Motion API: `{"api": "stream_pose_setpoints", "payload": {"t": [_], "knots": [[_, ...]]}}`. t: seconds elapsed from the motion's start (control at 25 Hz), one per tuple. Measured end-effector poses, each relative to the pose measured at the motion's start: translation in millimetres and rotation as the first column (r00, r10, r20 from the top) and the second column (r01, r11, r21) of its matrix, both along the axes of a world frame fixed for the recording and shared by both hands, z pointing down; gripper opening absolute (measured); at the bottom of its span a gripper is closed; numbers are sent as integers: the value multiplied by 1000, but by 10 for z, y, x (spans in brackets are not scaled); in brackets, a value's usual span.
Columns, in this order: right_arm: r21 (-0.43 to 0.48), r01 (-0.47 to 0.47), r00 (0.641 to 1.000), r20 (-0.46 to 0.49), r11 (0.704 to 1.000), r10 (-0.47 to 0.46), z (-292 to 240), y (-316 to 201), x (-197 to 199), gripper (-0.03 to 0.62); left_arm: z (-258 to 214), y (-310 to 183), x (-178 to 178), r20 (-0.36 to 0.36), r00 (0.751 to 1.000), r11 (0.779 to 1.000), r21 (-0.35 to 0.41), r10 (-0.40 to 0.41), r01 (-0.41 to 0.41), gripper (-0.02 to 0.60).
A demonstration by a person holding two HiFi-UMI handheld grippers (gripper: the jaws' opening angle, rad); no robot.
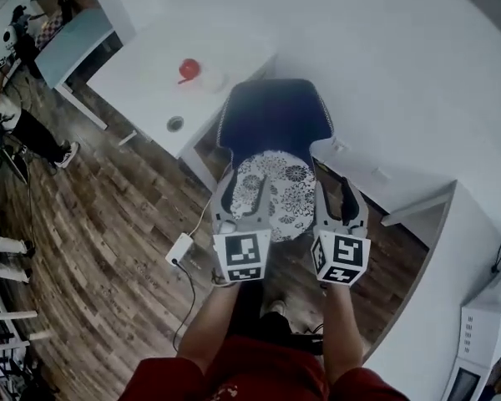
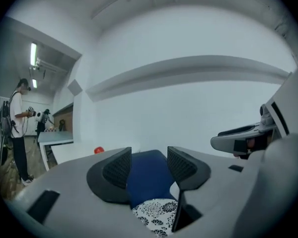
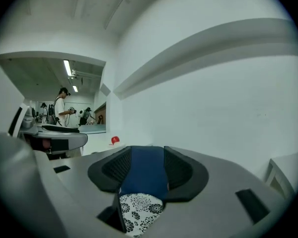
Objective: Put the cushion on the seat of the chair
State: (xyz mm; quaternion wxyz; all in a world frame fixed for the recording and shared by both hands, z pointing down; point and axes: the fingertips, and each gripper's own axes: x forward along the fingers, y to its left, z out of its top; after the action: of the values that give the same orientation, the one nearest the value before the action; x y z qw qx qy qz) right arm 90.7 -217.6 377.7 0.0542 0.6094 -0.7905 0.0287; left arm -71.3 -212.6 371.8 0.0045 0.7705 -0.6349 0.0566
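A black-and-white flower-patterned cushion (image 1: 280, 195) lies on the seat of a chair with a dark blue backrest (image 1: 275, 115). My left gripper (image 1: 244, 186) is over the cushion's left edge and my right gripper (image 1: 336, 192) over its right edge. Both point toward the backrest. In the left gripper view the left gripper (image 2: 149, 165) is open; the backrest (image 2: 148, 175) shows through the gap and the cushion (image 2: 156, 214) lies below. The right gripper (image 3: 148, 165) is open too, with the backrest (image 3: 144, 172) beyond and the cushion (image 3: 139, 209) underneath.
A white table (image 1: 150, 65) with a red object (image 1: 189, 69) stands left of the chair. A white adapter (image 1: 179, 249) with a cable lies on the wood floor. A white ledge (image 1: 417, 199) juts out at right. People stand at far left (image 1: 33, 132).
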Motion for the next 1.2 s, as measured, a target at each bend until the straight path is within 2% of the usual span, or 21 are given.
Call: {"api": "stream_pose_setpoints", "payload": {"t": [0.32, 0.44, 0.48, 0.6, 0.72, 0.84, 1.04, 1.2], "knots": [[174, 95, 995, 12, 980, -98, -1031, 711, -42, 193, -973, 717, 113, -26, 1000, 989, 147, 2, 2, 216], [201, 129, 991, -6, 971, -130, -1242, 910, -99, 127, -1165, 924, 133, -31, 1000, 984, 178, -1, 6, 207], [205, 137, 990, -8, 969, -139, -1291, 961, -119, 101, -1226, 983, 138, -29, 1000, 982, 187, -1, 7, 193], [215, 156, 987, -7, 964, -158, -1394, 1115, -157, 56, -1374, 1157, 153, -21, 1000, 977, 211, -10, 14, 73], [227, 174, 984, 5, 958, -180, -1462, 1273, -196, 41, -1481, 1327, 197, -31, 999, 973, 229, 18, -10, 32], [244, 196, 979, 12, 950, -205, -1521, 1413, -265, 28, -1544, 1467, 188, -56, 998, 971, 239, 37, -22, 28], [269, 227, 973, -25, 936, -228, -1591, 1575, -420, 26, -1590, 1630, 81, -54, 999, 967, 255, -2, 16, 27], [278, 236, 971, -17, 931, -240, -1614, 1623, -474, 26, -1592, 1700, 29, -53, 998, 964, 263, -20, 33, 26]]}}
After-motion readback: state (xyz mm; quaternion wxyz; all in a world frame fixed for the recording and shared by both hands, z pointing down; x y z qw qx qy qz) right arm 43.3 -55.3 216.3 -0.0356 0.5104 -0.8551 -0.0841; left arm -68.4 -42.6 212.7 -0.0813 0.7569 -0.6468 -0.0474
